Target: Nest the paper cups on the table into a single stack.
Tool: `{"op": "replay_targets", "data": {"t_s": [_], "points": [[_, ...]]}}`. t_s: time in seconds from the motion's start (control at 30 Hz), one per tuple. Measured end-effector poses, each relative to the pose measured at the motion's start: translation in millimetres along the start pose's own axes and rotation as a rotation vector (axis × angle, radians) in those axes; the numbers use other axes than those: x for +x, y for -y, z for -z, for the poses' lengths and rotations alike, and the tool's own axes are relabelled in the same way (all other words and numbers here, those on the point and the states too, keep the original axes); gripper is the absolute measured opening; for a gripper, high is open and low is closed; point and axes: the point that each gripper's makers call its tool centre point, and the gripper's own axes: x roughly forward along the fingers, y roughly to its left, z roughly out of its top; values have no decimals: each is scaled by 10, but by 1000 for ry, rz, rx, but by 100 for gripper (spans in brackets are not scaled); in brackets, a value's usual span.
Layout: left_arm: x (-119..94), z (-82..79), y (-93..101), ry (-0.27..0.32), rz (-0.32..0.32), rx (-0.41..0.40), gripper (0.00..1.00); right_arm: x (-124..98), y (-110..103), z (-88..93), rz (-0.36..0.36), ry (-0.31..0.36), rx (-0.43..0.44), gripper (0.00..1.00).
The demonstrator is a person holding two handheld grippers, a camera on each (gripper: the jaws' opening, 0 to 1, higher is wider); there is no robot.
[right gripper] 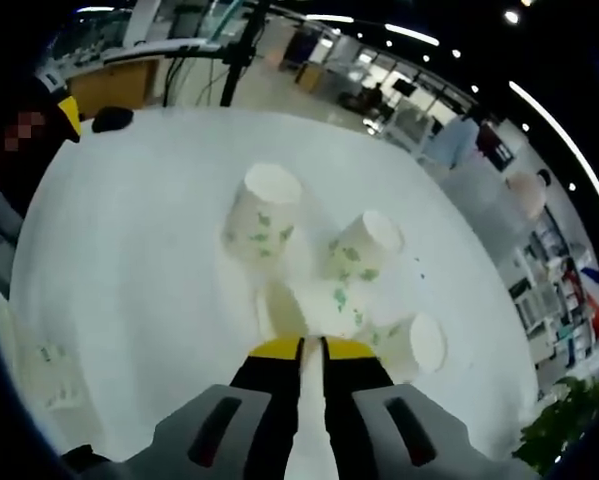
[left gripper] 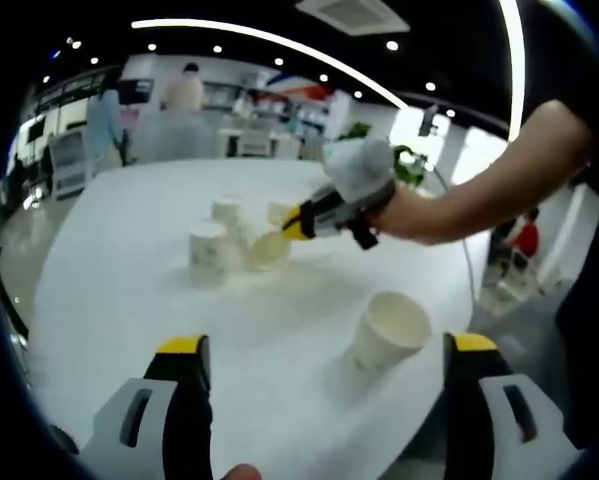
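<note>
Paper cup [right gripper: 304,312] pinched by rim in right gripper [right gripper: 312,346], jaws clenched on it, cup mouth tilted sideways. Nearest cup [left gripper: 389,335] upright between spread, empty left gripper [left gripper: 324,350] jaws. Beyond: three upside-down cups [right gripper: 262,212] clustered mid-table [left gripper: 129,300].

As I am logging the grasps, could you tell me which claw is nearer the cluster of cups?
Right. The right claw sits at the cup cluster, pinching one cup's rim. The left claw hangs back, nearer the lone cup.
</note>
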Motion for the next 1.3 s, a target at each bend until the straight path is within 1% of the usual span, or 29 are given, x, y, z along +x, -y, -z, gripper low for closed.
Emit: {"op": "replay_targets", "data": {"t_s": [0.1,0.33,0.53,0.7,0.83,1.13,1.27,1.3], "points": [[-3,16,-10,-3,-2,-4,95,25,-1,-8,6,-5,3,7],[7,48,-12,-9,-5,-12,95,146,18,19,5,-16,1,7],[15,70,-20,-16,-6,-14,95,140,-5,6,-4,-7,-11,1],[13,61,-32,-15,-10,-16,95,131,-4,0,-5,7,-16,0],[19,54,-26,-15,-9,-11,95,115,-1,31,-7,9,-15,0],[16,17,11,-5,0,-1,95,-44,-22,119,-14,14,22,0],[3,-17,32,-3,2,8,95,-126,-19,112,-20,29,26,0],[1,-25,39,-2,4,10,95,-155,-6,105,-21,34,41,0]]}}
